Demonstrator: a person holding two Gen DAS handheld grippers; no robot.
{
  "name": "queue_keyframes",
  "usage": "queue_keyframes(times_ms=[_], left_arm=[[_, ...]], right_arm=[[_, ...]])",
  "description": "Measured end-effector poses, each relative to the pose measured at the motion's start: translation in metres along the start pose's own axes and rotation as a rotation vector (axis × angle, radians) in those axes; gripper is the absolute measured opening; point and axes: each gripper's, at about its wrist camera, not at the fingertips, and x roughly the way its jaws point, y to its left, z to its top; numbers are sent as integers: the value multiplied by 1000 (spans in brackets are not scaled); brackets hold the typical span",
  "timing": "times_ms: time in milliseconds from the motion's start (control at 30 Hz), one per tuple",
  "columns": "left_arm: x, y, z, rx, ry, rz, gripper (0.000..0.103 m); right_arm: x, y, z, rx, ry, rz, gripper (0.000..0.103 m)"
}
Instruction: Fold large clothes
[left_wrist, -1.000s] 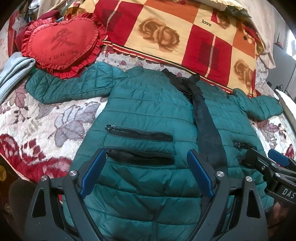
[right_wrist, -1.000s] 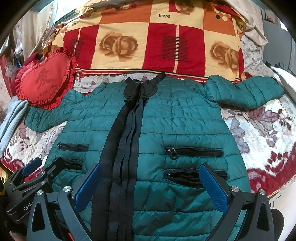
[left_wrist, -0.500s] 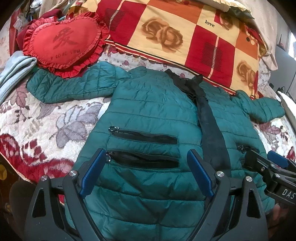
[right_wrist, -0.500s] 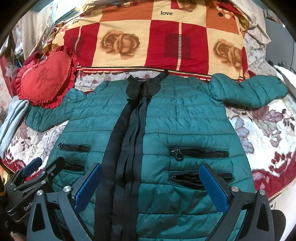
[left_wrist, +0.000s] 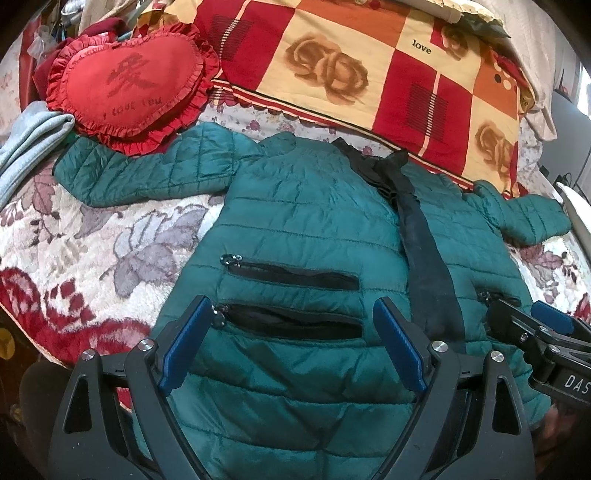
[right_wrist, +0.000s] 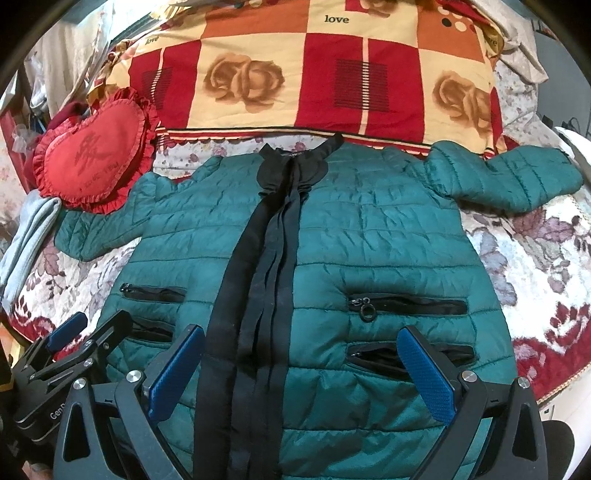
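Observation:
A teal quilted puffer jacket (left_wrist: 306, 229) (right_wrist: 373, 243) lies flat, front up, on the bed with both sleeves spread sideways and a black placket down its middle. My left gripper (left_wrist: 291, 325) hovers open over the lower left pockets, nothing between its blue pads. My right gripper (right_wrist: 303, 350) is open above the lower right pockets and the placket, also holding nothing. Each gripper shows at the edge of the other's view: the right gripper (left_wrist: 532, 325) and the left gripper (right_wrist: 88, 328).
A red heart-shaped cushion (left_wrist: 129, 85) (right_wrist: 92, 162) touches the left sleeve's cuff. A red and cream checked quilt (left_wrist: 369, 70) (right_wrist: 314, 74) lies behind the collar. Folded grey cloth (left_wrist: 26, 144) sits at the far left. The floral bedspread (left_wrist: 92, 251) shows on both sides.
Both grippers have drawn back and risen slightly, so the jacket sits a little lower and farther in both views. The jacket itself has not moved.

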Motion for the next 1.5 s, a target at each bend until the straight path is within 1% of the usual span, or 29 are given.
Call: queue_keyframes(times_ms=[167, 300, 467, 567, 700, 800, 967, 1000, 1067, 1167, 1267, 1367, 1433, 1500], left_arm=[[2, 12, 7, -14, -6, 20, 89], [5, 22, 13, -26, -4, 43, 89], [9, 37, 21, -49, -5, 67, 89], [10, 50, 29, -68, -15, 86, 89], [13, 71, 42, -86, -33, 135, 89], [17, 98, 55, -121, -34, 169, 89], [29, 163, 81, -237, -20, 241, 89], [32, 174, 85, -258, -21, 257, 89], [37, 204, 96, -306, -24, 314, 89], [47, 242, 111, -363, -28, 372, 89], [63, 277, 123, -411, -28, 425, 89], [86, 313, 133, -459, 0, 484, 89], [98, 329, 136, -482, 4, 523, 89], [105, 342, 139, -501, -9, 547, 89]], right_arm=[[2, 6, 5, -13, -8, 14, 103], [3, 9, 10, 1, -7, 32, 103], [7, 22, 16, -67, -10, 23, 103], [11, 25, 20, -64, 3, 64, 103], [18, 30, 27, -59, 29, 121, 103], [21, 36, 30, -67, 36, 151, 103], [25, 49, 37, -119, 22, 168, 103], [28, 51, 39, -124, 23, 184, 103], [32, 52, 41, -134, 32, 198, 103], [38, 55, 42, -154, 38, 199, 103], [48, 58, 44, -157, 74, 201, 103], [57, 55, 47, -135, 99, 205, 103], [61, 53, 48, -128, 109, 198, 103], [65, 51, 49, -125, 114, 191, 103]])
